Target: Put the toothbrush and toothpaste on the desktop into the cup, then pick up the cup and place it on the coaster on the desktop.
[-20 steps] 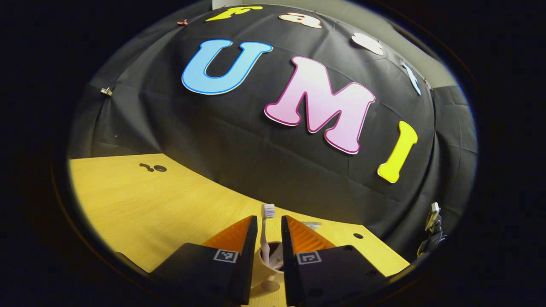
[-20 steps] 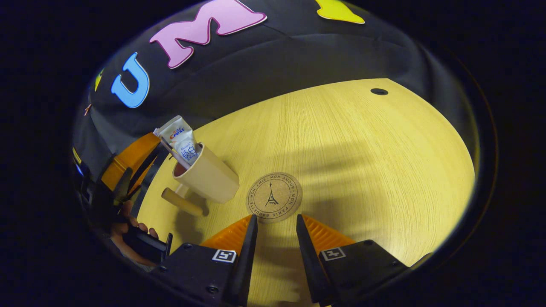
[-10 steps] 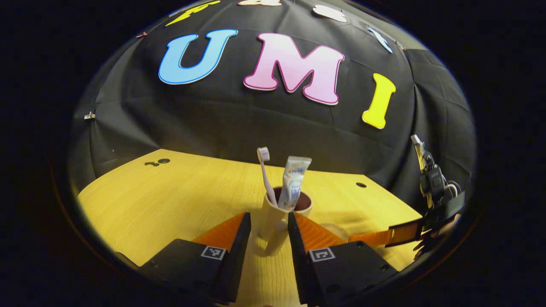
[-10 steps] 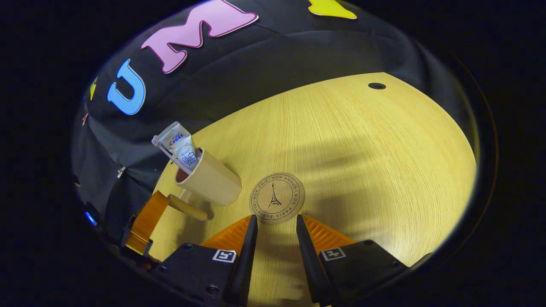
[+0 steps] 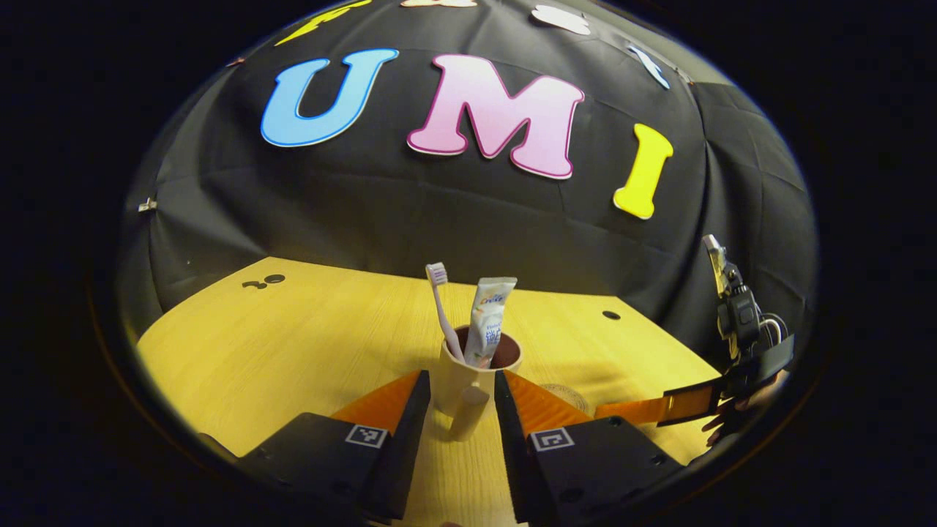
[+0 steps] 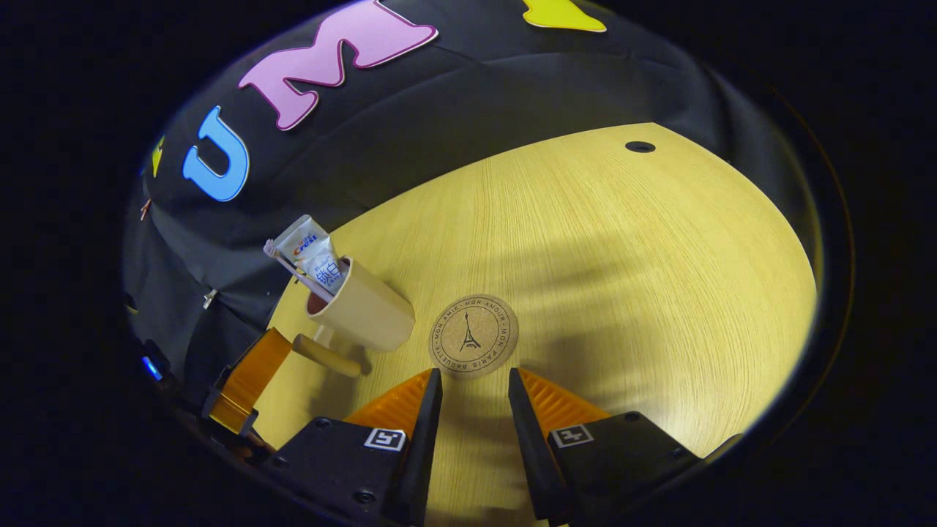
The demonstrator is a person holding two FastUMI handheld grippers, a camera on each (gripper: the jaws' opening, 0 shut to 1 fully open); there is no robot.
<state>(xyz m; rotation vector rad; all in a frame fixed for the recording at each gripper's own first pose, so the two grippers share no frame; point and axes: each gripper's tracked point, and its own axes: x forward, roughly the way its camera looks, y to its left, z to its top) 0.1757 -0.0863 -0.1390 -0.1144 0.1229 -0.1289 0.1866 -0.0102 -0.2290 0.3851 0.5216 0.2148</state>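
Note:
The beige cup (image 5: 460, 380) stands upright on the wooden desktop (image 5: 293, 344), holding the toothbrush (image 5: 440, 304) and the toothpaste tube (image 5: 489, 315). My left gripper (image 5: 461, 386) is open, its fingers on either side of the cup's handle (image 5: 467, 416) with gaps showing. In the right gripper view the cup (image 6: 366, 316) sits just left of the round cork coaster (image 6: 473, 336), apart from it. My right gripper (image 6: 472, 382) is open and holds nothing, its tips just short of the coaster. An orange finger (image 6: 245, 375) of the left gripper reaches toward the handle (image 6: 327, 354).
An orange finger (image 5: 659, 406) of the right gripper comes in low from the right, next to the coaster's edge (image 5: 567, 395). Small dark holes (image 5: 610, 315) mark the desktop near the black cloth wall. Bare wood spreads beyond the coaster (image 6: 622, 278).
My left gripper has pulled back and dropped from over the cup, where the toothbrush stood between its fingers, to behind the handle. The right gripper has barely moved.

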